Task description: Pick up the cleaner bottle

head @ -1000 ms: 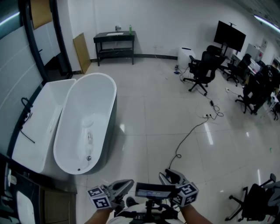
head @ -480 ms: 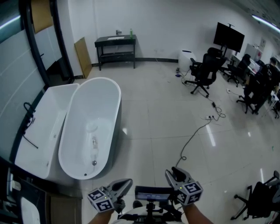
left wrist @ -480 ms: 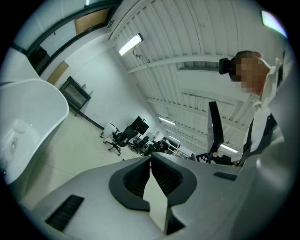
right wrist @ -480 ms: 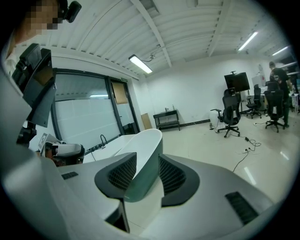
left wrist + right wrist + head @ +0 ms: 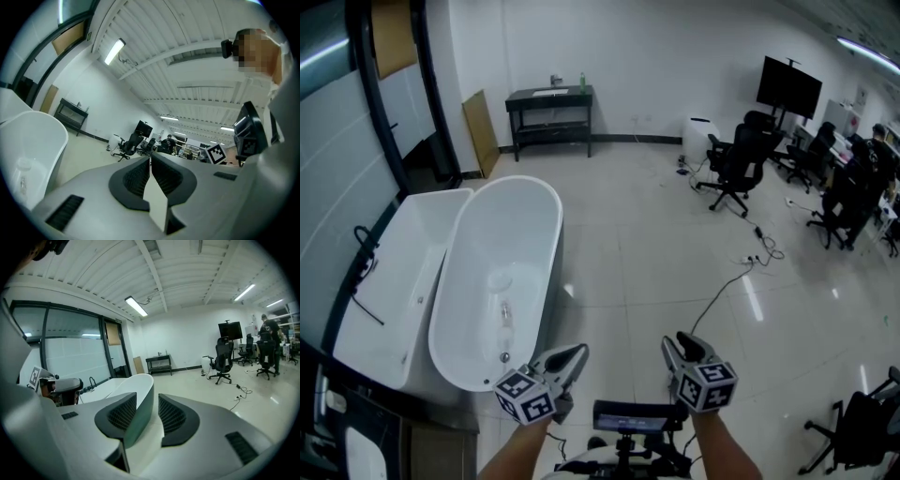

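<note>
White oval bathtub [image 5: 478, 244], right tongs [image 5: 673, 343] parted

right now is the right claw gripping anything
No, the right claw stands open, with only the bathtub and floor visible beyond its gap.

Bright ceiling tubes [image 5: 136, 306], fisheye edges seemingly soft.

Oval tub [image 5: 502, 253]: white inside, dk grey-green outside. Rect. tub [image 5: 389, 281] all white. Floor [image 5: 647, 234]: pale cream gloss tiles. Table [image 5: 549, 98] black, w/ small green bottle [image 5: 581, 81] on top. Chairs [image 5: 734, 155] & screen [image 5: 788, 82] black. Board [image 5: 476, 120] tan. Left gripper [image 5: 574, 356] & right gripper [image 5: 675, 343]: lt grey, black ribbed pads, b/w square-marker cubes.
</note>
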Available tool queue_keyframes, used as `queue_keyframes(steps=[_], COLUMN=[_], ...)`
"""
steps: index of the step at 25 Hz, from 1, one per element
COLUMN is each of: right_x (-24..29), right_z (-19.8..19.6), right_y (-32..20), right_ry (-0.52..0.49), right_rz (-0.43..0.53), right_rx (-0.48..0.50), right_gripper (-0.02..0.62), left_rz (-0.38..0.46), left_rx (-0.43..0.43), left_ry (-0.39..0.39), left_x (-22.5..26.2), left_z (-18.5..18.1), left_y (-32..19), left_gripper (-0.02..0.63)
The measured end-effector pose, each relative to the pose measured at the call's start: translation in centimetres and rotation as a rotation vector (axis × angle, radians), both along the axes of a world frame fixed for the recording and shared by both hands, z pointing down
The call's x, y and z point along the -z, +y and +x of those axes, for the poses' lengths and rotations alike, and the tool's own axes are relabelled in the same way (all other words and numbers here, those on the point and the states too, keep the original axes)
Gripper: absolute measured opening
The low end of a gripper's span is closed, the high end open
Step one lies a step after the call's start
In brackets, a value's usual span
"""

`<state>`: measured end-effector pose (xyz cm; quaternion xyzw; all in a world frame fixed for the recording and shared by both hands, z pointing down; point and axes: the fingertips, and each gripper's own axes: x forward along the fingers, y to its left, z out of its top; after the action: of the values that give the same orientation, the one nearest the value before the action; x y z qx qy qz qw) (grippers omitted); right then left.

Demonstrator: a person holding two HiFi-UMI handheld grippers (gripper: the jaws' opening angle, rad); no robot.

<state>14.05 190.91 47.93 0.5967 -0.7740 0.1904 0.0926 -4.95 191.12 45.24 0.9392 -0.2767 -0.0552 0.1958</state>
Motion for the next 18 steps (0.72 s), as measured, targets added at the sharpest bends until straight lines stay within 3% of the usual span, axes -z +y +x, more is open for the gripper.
queue_keyframes(steps=[9,18], right_x=[1.5,1.8], right_z=[0.8,4.1], right_y=[-1.6,-5.1], right_ry=[0.05,0.075], right_rz=[0.006,0.006], right_rx=[0.002,0.024], right_gripper=[0.15,0.15], left_rz=[0.029,0.009], left_rx=[-0.028,-0.023], left_ry=[-0.07,-0.083], left_x=[1.7,2.1], left_z=[2.2,5.2], left_y=[-2.1,-5.5], left_gripper=[-0.002,-0.002])
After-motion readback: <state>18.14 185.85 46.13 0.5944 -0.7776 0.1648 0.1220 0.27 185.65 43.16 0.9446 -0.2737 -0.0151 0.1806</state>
